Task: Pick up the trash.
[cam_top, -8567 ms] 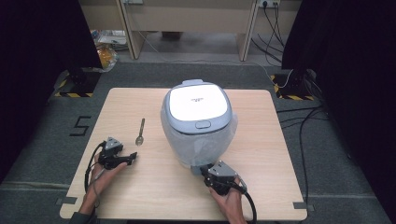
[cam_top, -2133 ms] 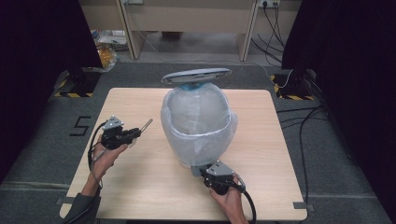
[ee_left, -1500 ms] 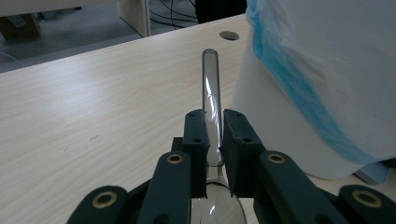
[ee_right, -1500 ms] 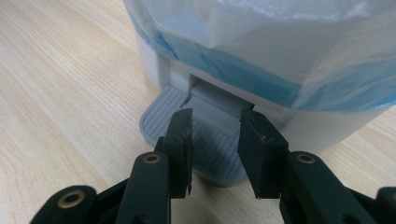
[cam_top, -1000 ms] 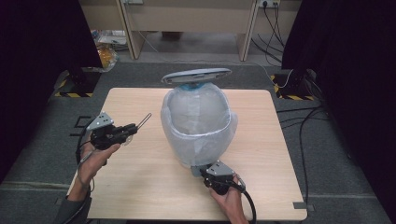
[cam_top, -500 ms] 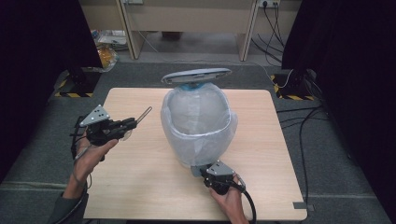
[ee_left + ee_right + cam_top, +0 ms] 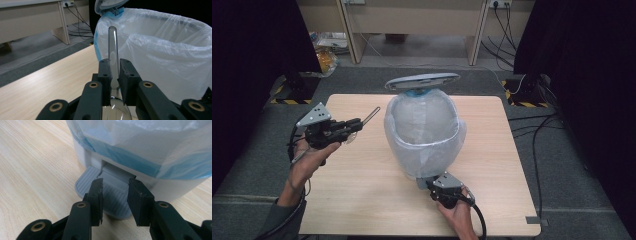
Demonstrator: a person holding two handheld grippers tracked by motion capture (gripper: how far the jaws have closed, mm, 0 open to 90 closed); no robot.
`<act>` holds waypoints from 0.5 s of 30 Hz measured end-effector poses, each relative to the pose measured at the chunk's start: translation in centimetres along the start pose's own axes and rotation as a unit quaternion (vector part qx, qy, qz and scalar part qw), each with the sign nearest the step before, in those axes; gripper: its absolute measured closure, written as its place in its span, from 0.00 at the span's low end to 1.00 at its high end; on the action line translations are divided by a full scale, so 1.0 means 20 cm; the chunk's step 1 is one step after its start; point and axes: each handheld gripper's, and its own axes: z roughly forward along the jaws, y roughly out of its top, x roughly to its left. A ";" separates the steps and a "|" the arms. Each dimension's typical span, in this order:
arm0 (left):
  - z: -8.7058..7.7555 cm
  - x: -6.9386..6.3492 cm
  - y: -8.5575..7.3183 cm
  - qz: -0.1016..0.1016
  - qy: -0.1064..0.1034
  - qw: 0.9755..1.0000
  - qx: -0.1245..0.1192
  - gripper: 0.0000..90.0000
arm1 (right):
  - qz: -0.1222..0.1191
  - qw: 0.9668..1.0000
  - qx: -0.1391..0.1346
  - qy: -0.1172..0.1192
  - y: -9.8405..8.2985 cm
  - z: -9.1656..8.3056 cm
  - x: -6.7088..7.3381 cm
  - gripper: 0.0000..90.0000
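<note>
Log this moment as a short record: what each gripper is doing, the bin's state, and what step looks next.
left gripper: shut on the spoon, held above the table, handle toward the bin
right gripper: on the bin's pedal; the jaws flank its raised centre
pedal bin: lid up, lined with a clear bag
likely next step: carry the spoon over the open bin and let go

No legible txt or labels, seemingly.

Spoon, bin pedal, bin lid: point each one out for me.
spoon (image 7: 113, 50), left gripper view, on its handle above the jaws
bin pedal (image 7: 88, 182), right gripper view, on its ribbed grey surface
bin lid (image 7: 423, 81), high view, on its raised underside
</note>
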 end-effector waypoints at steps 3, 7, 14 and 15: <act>0.00 -0.01 0.03 0.003 -0.005 1.000 -0.004 0.89 | 0.001 1.000 0.000 0.001 0.00 0.00 0.00 0.72; 0.02 -0.03 0.07 0.007 -0.014 1.000 -0.008 0.89 | 0.002 1.000 0.000 0.002 0.00 0.00 0.00 0.72; 0.05 -0.08 0.12 0.013 -0.043 0.999 -0.015 0.89 | 0.000 1.000 -0.001 0.002 0.00 0.00 0.00 0.72; 0.05 -0.09 0.13 0.017 -0.043 0.999 -0.014 0.89 | 0.001 1.000 0.000 0.003 0.00 0.00 0.00 0.72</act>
